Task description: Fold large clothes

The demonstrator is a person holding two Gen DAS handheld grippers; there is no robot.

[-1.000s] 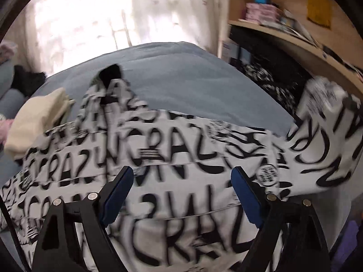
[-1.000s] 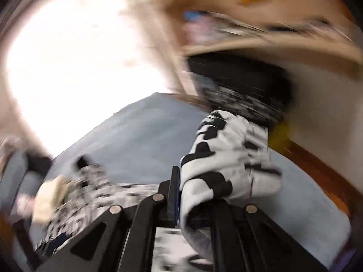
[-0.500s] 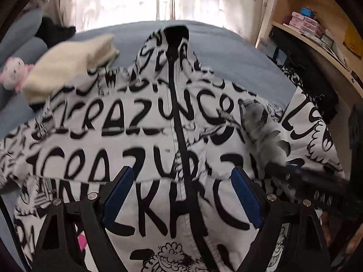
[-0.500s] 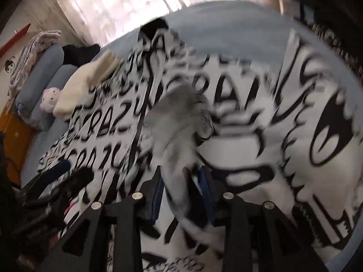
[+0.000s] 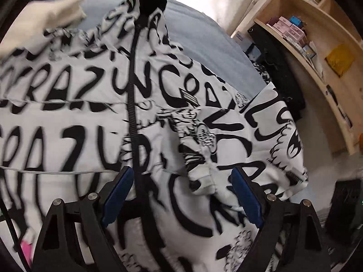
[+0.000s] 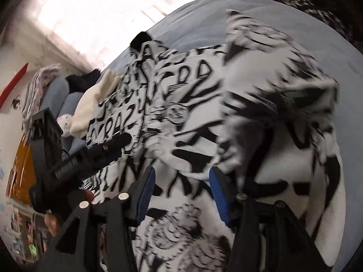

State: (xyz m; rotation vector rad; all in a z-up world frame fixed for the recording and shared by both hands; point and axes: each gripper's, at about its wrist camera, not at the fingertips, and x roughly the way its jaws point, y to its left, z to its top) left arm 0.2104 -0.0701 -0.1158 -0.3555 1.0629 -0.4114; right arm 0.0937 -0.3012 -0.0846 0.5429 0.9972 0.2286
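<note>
Blue bed (image 5: 204,36) under black-lettered white jacket (image 5: 68,117); left gripper (image 5: 181,195) wide apart, right gripper (image 6: 181,188) opening, empty.

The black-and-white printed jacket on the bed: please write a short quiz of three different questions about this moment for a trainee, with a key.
1. True or false: the jacket is spread on a blue bed.
2. Multiple choice: what runs up the middle of the jacket to its collar? A) a black zipper B) a row of red buttons C) a yellow belt
3. Fill in: beside the jacket's far side lies a folded ____-coloured garment.

Key
1. True.
2. A, the zipper.
3. Cream: the garment is partly covered by the jacket's edge.
</note>
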